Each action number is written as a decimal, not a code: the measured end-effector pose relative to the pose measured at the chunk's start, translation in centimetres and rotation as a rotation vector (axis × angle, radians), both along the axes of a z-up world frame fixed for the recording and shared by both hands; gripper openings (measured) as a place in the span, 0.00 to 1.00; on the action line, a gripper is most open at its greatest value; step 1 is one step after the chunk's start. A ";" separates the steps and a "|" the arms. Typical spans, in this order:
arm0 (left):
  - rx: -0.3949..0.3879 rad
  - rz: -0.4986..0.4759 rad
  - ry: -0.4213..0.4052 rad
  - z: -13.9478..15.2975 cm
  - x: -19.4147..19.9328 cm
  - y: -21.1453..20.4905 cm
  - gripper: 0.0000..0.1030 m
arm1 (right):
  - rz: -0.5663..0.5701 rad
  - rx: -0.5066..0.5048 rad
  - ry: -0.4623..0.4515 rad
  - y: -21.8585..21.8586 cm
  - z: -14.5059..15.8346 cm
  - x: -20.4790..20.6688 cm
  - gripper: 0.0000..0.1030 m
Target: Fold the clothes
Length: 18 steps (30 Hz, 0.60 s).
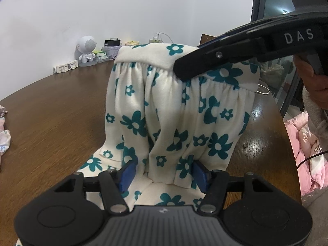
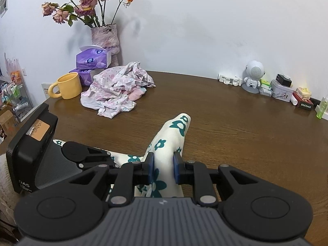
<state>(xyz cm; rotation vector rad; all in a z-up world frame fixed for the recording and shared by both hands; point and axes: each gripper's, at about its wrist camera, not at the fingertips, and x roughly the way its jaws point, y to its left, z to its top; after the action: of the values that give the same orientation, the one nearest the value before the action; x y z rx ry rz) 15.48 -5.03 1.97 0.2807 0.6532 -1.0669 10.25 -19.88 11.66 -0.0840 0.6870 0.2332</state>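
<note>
Two grippers hold one garment, a cream fleece piece printed with teal flowers (image 1: 174, 110), above a brown wooden table (image 1: 61, 106). In the left wrist view the left gripper (image 1: 164, 172) has its blue pads (image 1: 128, 174) pressed in on a lower fold of the cloth, while the rest of that fold spreads flat on the table under the tool. The right gripper (image 1: 184, 69) comes in from the upper right and pinches the gathered waistband, lifting it so the fabric hangs down like a curtain between the two tools. A person's hand (image 1: 311, 82) grips its handle at the right edge.

From the right wrist view the right gripper (image 2: 163, 167) is closed narrowly on a bunched ridge of the flowered garment (image 2: 174, 135), which pokes up and forward past the pads. The left gripper (image 2: 88, 155) lies low at the left, on the same cloth.

Beyond, a crumpled pile of pink floral clothes (image 2: 119, 90) sits on the far left part of the table, just beside a yellow mug (image 2: 67, 85) and purple tissue packs (image 2: 93, 59). A vase of dried roses (image 2: 105, 39) stands behind them by the white wall. Along the back right edge are a small white robot figure (image 2: 253, 75), a tin (image 2: 281, 91) and several small boxes. Open tabletop lies between the held garment and these things.
</note>
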 end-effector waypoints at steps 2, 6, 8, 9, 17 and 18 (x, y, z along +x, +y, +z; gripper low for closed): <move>0.001 0.005 -0.002 0.0 -0.1 0.2 0.58 | 0.001 -0.006 -0.001 0.3 0.1 0.0 0.18; 0.000 0.007 -0.006 0.0 -0.4 0.4 0.58 | 0.003 -0.017 -0.004 0.9 0.2 -0.1 0.17; -0.001 0.009 -0.007 0.0 -0.4 0.6 0.58 | 0.004 -0.023 -0.005 1.1 0.2 -0.1 0.17; -0.002 0.010 -0.007 0.0 -0.4 0.7 0.58 | 0.005 -0.026 -0.006 1.3 0.2 -0.1 0.17; -0.011 0.018 0.002 -0.1 -0.3 1.5 0.58 | 0.015 -0.038 -0.016 2.3 0.4 -0.6 0.18; -0.017 0.022 0.012 -0.1 -0.2 1.7 0.58 | 0.016 -0.039 -0.018 2.4 0.4 -0.7 0.18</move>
<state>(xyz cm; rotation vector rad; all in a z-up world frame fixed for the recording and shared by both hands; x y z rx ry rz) 15.31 -3.38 1.91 0.2519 0.6564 -1.0533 9.59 -17.46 12.04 -0.1290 0.6731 0.2339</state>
